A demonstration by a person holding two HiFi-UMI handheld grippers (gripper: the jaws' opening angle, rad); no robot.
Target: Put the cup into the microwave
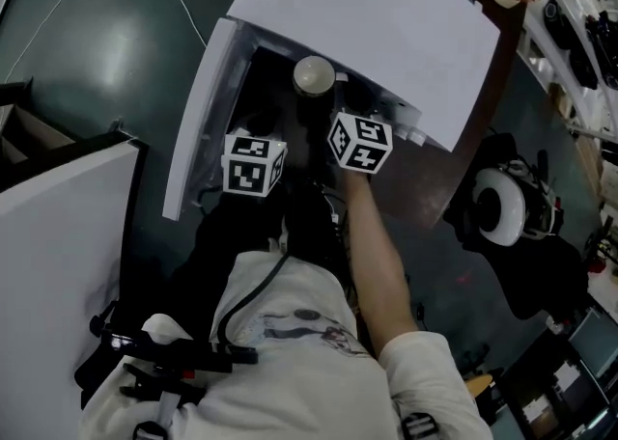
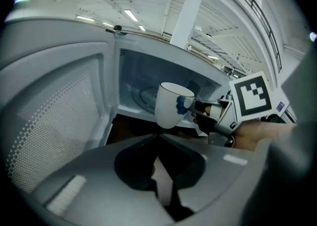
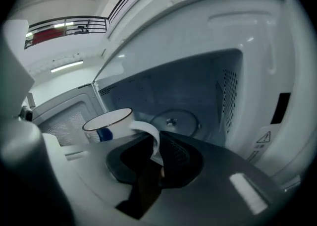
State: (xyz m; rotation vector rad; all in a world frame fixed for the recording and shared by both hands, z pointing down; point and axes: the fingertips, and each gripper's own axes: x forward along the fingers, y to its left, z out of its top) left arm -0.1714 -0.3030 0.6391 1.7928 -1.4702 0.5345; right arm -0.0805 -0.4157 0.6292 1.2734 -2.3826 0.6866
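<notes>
A white cup with a dark rim and a blue mark hangs by its handle from my right gripper, just in front of the open white microwave. In the right gripper view the cup sits left of the right gripper, whose jaws are shut on its handle, with the glass turntable ahead inside the cavity. The left gripper view shows the cup and the right gripper before the opening. My left gripper holds nothing, its jaws narrowly apart, near the swung-open door.
The microwave door stands open to the left. A white panel fills the near left. A black-and-white round device lies on the dark floor at right. The microwave stands on a brown table.
</notes>
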